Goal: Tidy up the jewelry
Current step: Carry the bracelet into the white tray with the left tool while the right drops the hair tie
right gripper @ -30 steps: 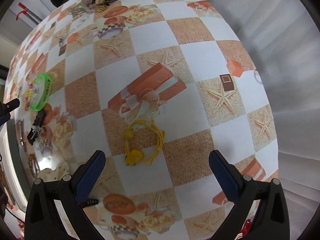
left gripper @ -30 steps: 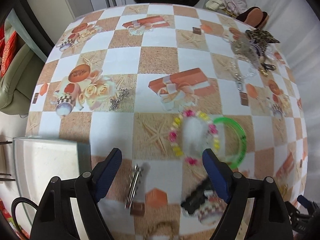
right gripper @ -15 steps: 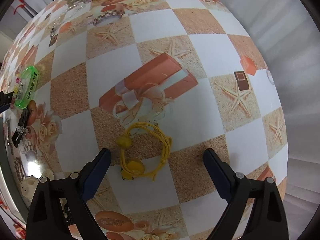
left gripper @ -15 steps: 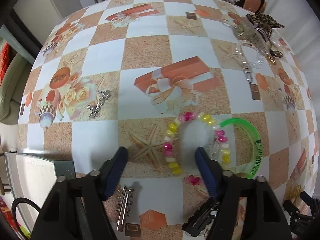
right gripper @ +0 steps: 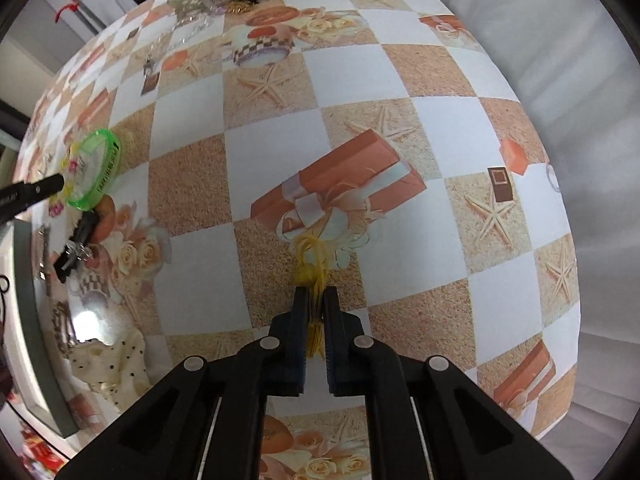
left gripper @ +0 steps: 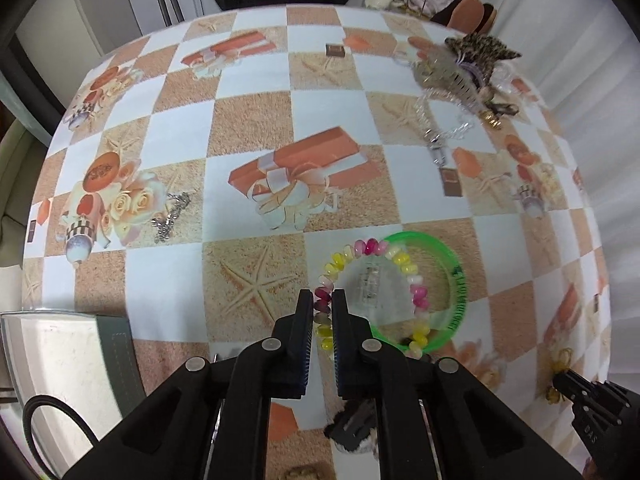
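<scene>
Jaws: both pairs have just been closing; the left gripper (left gripper: pixel 322 312) is clamped on the beaded bracelet (left gripper: pixel 374 292), the right gripper (right gripper: pixel 315 308) is pinched on the yellow cord bracelet (right gripper: pixel 310 264).
Tablecloth (left gripper: pixel 256 120): slick printed vinyl, checkered; small pieces should slide on it easily.
Tray (left gripper: pixel 60 356): pale, flat and stiff, at the table's near left corner.
Green bangle (left gripper: pixel 452 280): translucent plastic hoop, stiff and light, lying under the beads' far side, so it may drag along.
Beaded bracelet: pink and yellow glossy beads on the cloth; limp, likely to dangle; the near-arc grip looks sound.
Yellow cord bracelet: soft, thin and featherlight; bunches when squeezed, held by its strands.
</scene>
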A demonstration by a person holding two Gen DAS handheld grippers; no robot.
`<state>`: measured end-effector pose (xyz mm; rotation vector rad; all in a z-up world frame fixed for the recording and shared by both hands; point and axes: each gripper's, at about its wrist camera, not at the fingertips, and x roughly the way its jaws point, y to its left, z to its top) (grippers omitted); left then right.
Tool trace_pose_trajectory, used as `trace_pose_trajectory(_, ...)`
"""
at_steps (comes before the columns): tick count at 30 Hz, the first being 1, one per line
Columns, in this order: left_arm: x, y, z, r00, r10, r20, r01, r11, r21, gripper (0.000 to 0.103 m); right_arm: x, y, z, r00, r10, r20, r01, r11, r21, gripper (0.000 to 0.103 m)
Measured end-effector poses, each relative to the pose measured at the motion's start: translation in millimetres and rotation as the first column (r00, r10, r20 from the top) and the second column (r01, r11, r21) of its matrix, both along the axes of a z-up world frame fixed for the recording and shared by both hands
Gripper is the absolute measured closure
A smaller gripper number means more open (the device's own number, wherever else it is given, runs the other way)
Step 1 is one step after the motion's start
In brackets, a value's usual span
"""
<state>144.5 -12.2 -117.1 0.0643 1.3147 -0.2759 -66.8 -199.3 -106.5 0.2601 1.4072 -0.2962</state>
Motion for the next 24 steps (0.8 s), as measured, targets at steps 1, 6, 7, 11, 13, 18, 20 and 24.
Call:
trace_pose_trajectory(1, -1, 0, 4, 1.0, 0.002, 0.006, -0.002, 1.0, -0.008, 0.089, -1, -4, 4, 1.0, -0.001, 0.007, 0.001, 1.0, 0.009, 0.095)
trace_pose_trajectory(6, -4, -8, 18, 0.999, 0.006, 0.034, -0.005, 0.999, -0.043, 0.089, -3, -11, 26, 0.999, -0.001, 0.04, -0.001, 0.999, 0.053, 0.095)
trace_pose_trajectory(7, -7, -10, 21, 0.999, 0.007, 0.039, -0.005, 0.999, -0.049, 0.089, -7, -8, 29, 0.999, -0.001, 0.047, -0.001, 0.998, 0.06, 0.095)
trace_pose_trajectory(11, -17, -19, 33, 0.998, 0.015, 0.058, -0.01, 0.997, -0.078, 0.089, -15, 7, 46, 0.997, 0.002, 0.072, -0.008, 0.997, 0.081, 0.095)
trace_pose_trajectory(13, -19, -21, 38, 0.998, 0.028, 0.06, -0.022, 0.996, -0.089, 0.089, -22, 11, 52, 0.997, 0.007, 0.083, -0.014, 0.996, 0.088, 0.095)
trace_pose_trajectory(18, -76, 42, 54, 0.996, 0.062, 0.069, -0.054, 0.992, -0.114, 0.089, -19, 30, 71, 0.993, 0.039, 0.11, -0.052, 0.993, 0.11, 0.095)
trace_pose_trajectory(20, -106, 82, 69, 0.994, 0.077, 0.072, -0.067, 0.99, -0.126, 0.089, -18, 39, 78, 0.991, 0.058, 0.12, -0.072, 0.991, 0.117, 0.095)
trace_pose_trajectory(24, -147, 133, 83, 0.99, 0.116, 0.079, -0.104, 0.985, -0.14, 0.089, -12, 69, 92, 0.983, 0.115, 0.141, -0.135, 0.98, 0.143, 0.095)
